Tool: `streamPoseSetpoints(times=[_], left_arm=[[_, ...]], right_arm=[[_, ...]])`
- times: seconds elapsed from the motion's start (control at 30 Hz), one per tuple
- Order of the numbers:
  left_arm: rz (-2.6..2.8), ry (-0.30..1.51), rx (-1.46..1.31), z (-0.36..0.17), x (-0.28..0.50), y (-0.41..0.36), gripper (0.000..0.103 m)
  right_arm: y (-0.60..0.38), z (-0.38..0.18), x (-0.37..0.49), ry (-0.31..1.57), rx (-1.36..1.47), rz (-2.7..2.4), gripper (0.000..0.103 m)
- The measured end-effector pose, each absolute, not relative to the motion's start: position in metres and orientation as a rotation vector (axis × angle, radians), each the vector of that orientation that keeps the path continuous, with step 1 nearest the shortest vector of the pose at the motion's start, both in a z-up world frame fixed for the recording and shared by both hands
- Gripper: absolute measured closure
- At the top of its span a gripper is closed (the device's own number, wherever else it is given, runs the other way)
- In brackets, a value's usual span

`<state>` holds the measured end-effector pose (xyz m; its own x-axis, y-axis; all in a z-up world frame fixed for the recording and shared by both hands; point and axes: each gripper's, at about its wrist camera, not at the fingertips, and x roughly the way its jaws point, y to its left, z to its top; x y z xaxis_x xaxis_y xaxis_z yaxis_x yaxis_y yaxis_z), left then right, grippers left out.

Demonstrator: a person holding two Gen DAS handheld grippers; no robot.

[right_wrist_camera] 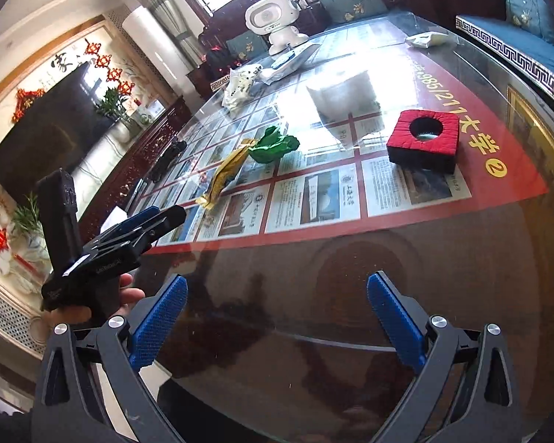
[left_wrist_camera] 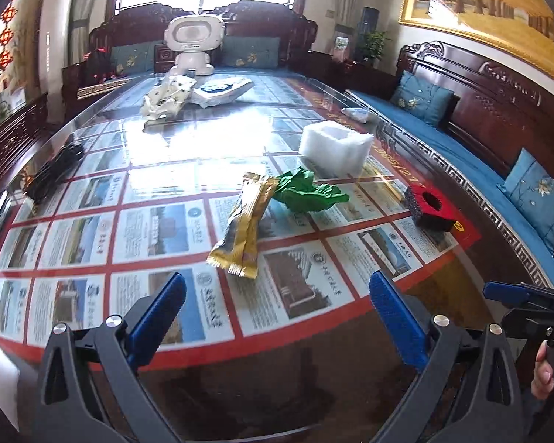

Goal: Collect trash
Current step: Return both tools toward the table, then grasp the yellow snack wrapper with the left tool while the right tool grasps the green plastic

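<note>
The left gripper (left_wrist_camera: 277, 306) is wide open (holding nothing) near the gold wrapper (left_wrist_camera: 242, 227); the right gripper (right_wrist_camera: 277, 310) is also wide open, empty.

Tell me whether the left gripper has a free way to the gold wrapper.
Probably yes. The left gripper has its jaws wide open, aimed at the gold wrapper, with only bare glass table between. The green wrapper touches only its far end.

Your left gripper (left_wrist_camera: 277, 310) and right gripper (right_wrist_camera: 277, 312) look alike: black angular arms, silver round screws, blue cross-hatched finger pads (left_wrist_camera: 158, 317). Your bare-skinned left hand (right_wrist_camera: 129, 297) wraps a black handle.
</note>
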<state>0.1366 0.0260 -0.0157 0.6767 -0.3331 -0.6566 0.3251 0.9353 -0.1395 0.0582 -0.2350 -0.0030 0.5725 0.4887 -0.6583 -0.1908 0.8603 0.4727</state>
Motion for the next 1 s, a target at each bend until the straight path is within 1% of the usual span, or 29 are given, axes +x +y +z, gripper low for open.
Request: streamPoseSetpoints(times=[0.2, 0.5, 0.6, 0.67, 0.8, 0.83, 0.87, 0.9, 0.97, 1.0], left_arm=[[-0.403, 0.792, 0.012, -0.015, 0.176, 0.014, 0.004], [-0.45, 0.901, -0.01, -0.035, 0.219, 0.01, 0.004], [-0.417, 0.928, 0.001, -0.043, 0.238, 0.011, 0.009], [-0.416, 0.946, -0.012, -0.049, 0.248, 0.013, 0.018], [-0.398, 0.948, 0.015, -0.05, 0.26, 0.011, 0.024], [-0.405, 0.952, 0.013, -0.049, 0.261, 0.01, 0.03], [-0.417, 0.953, 0.016, -0.049, 0.263, 0.01, 0.04], [-0.419, 0.952, 0.024, -0.048, 0.263, 0.008, 0.046], [-0.441, 0.953, 0.03, -0.047, 0.263, 0.007, 0.071], [-0.455, 0.957, 0.027, -0.048, 0.264, 0.006, 0.076]], right_arm=[[-0.221, -0.002, 0.08, 0.871, 0.274, 0.373, 0.008], [-0.22, -0.007, 0.117, 0.881, 0.265, 0.389, 0.008], [-0.219, -0.006, 0.121, 0.873, 0.273, 0.4, 0.008], [-0.219, -0.005, 0.123, 0.871, 0.273, 0.411, 0.008], [-0.215, -0.006, 0.129, 0.875, 0.256, 0.42, 0.008], [-0.214, -0.007, 0.132, 0.877, 0.257, 0.421, 0.008], [-0.214, -0.008, 0.135, 0.879, 0.259, 0.422, 0.008], [-0.214, -0.008, 0.137, 0.879, 0.262, 0.422, 0.008], [-0.213, -0.009, 0.142, 0.878, 0.268, 0.422, 0.008], [-0.212, -0.008, 0.144, 0.878, 0.27, 0.424, 0.008]])
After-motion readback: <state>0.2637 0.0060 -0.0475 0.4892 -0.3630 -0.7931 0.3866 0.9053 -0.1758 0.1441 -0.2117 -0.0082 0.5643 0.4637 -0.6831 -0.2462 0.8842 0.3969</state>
